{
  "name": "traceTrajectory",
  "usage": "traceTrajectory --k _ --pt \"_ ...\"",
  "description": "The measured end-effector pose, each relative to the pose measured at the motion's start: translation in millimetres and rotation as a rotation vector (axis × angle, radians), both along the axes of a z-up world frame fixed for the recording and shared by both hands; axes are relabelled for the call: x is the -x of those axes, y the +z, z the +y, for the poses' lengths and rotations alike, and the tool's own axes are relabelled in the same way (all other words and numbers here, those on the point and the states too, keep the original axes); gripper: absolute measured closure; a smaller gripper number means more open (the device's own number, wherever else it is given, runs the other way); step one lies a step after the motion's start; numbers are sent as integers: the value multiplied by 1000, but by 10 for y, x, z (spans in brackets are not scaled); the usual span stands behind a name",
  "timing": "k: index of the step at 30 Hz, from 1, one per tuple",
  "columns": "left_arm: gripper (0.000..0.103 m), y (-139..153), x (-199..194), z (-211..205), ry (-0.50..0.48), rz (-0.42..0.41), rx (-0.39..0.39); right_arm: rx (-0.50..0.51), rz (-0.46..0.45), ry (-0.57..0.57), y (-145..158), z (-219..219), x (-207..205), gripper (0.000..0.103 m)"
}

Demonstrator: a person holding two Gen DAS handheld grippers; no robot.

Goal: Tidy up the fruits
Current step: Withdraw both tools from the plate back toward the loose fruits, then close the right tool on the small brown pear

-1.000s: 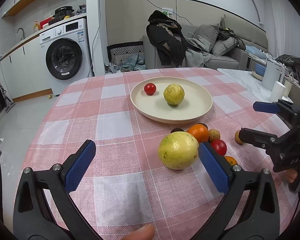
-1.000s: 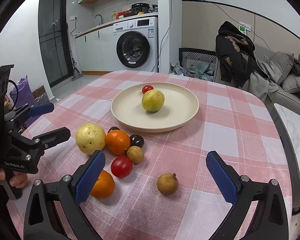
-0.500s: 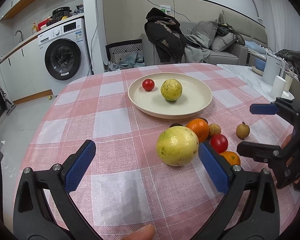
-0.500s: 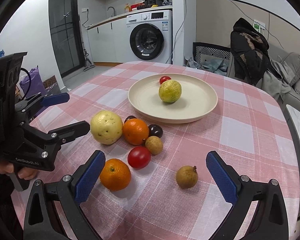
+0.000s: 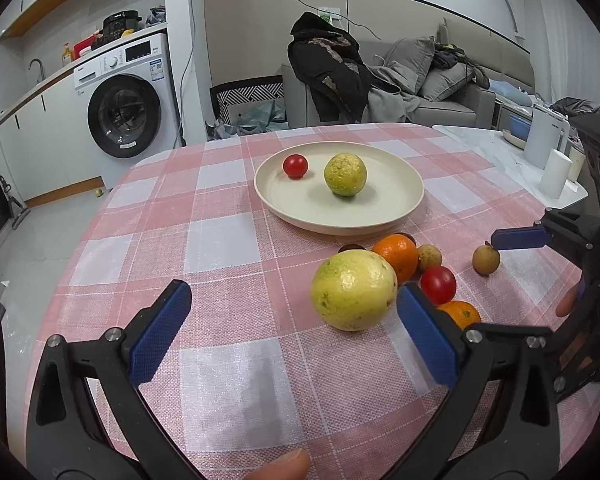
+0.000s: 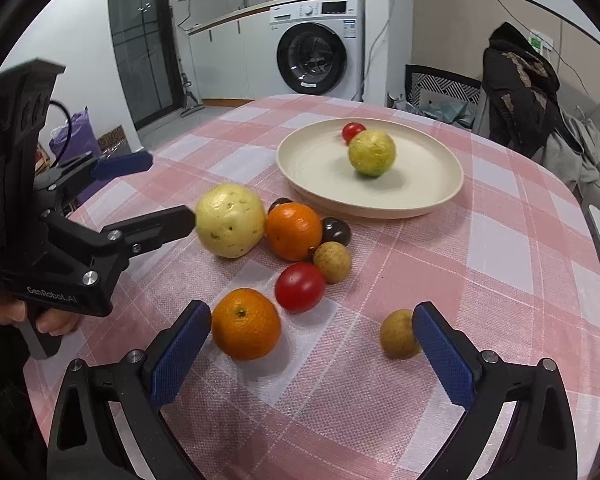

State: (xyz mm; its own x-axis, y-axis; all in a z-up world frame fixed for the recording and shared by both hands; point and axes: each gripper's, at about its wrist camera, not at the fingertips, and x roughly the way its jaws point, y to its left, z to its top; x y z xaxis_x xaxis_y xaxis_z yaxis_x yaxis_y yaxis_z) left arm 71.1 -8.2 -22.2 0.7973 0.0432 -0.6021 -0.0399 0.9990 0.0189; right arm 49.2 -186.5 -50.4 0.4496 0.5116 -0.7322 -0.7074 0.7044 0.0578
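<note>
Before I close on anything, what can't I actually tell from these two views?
- Left wrist view: the dark fruits are mostly hidden behind the big yellow fruit and an orange.
- Left wrist view: the nearer orange is partly covered by the left gripper.
- Right wrist view: the plate's tomato is blurred, half hidden by the green fruit.

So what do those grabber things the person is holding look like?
Both are black plastic pistol-style tools with two fingers, silver screws and blue textured pads. The left gripper has white "GenRobot.AI" lettering on its side and a black cable behind it. The right gripper looks the same.
</note>
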Motion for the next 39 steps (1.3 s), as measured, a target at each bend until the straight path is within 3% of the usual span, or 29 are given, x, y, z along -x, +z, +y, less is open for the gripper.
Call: traceTrajectory --k 6,11,16,21,34,39 --pt "1 -13 -6 39 5 6 11 -37 -1 -91 71 -226 -142 0" --pt "1 -12 -3 45 4 7 10 -2 48 -190 -26 -370 -315 1" --pt "1 -10 -2 46 5 7 9 -2 56 -180 -42 -378 -326 4" --pt "1 -13 1 47 5 7 10 29 63 -135 -105 -293 -280 25" --pt "1 -13 4 49 5 6 9 62 64 -111 -173 -233 -216 52" --pt "1 -13 2 48 5 7 10 58 62 -111 -166 -237 -216 70"
